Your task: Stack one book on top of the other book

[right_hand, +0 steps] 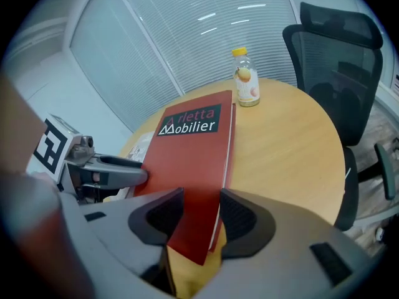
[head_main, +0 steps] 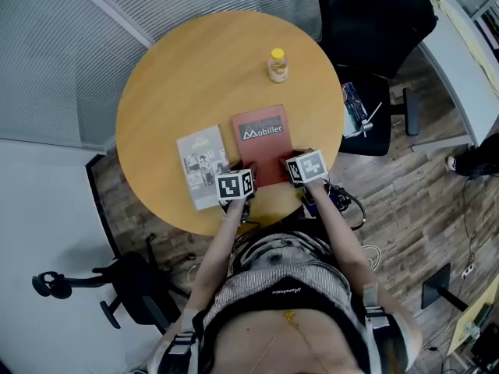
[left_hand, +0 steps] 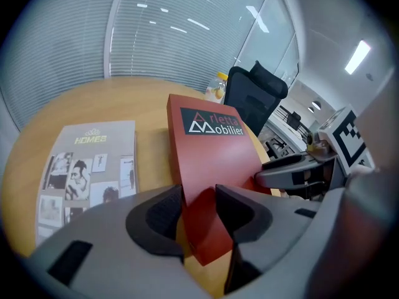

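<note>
**A:** Where is the thin red book (head_main: 261, 142) with the white "Mobilier" lettering?

**B:** Cover up on the round light-wood table (head_main: 195, 68), between the middle and the near edge. Just to its left lies the grey book with small photographs on its cover (head_main: 200, 164). A narrow strip of wood shows between the two, so neither is on the other yet.

**A:** And the tongs?

**B:** The left gripper (left_hand: 199, 198) has the red book's near left corner between its jaws. The right gripper (right_hand: 201, 204) has the near right corner, where the white page edges show. Both pairs of jaws stand apart and straddle the corners rather than clenching on them.

**A:** Is the near edge of the red book off the wood?

**B:** I can't tell; the grippers cover it from above.

**A:** Anything else up there?

**B:** A small clear bottle with a yellow cap (head_main: 277, 65) stands upright near the far right edge, well apart from both books. A black office chair (head_main: 374, 22) sits beyond that edge.
</note>
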`<state>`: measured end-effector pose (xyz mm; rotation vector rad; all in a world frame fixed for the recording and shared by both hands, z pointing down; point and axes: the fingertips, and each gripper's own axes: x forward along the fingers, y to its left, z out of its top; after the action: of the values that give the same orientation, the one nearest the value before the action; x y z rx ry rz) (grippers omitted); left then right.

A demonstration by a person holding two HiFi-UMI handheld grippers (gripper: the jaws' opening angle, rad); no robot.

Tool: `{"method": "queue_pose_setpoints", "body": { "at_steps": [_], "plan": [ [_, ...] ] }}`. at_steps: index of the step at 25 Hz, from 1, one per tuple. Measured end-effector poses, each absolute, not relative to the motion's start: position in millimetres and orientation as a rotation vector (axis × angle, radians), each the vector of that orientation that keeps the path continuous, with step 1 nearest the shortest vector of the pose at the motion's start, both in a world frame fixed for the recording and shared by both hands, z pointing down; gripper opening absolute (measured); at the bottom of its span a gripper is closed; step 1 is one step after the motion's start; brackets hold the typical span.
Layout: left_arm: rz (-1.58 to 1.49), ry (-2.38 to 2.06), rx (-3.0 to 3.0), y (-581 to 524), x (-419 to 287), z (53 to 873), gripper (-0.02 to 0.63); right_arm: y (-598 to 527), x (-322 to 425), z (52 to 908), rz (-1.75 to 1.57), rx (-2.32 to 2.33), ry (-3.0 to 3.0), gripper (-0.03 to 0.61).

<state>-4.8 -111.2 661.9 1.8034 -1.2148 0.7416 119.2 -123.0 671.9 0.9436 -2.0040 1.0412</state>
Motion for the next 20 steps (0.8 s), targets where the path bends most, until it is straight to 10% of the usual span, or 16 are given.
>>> {"method": "queue_pose_setpoints", "body": {
  "at_steps": [20],
  "plan": [
    [0.56,-1.442,1.936,-114.2,16.1,550.4,0.16,-130.3,141.3,563.0,0.784,1.04,-2.194,0.19]
  ]
}}
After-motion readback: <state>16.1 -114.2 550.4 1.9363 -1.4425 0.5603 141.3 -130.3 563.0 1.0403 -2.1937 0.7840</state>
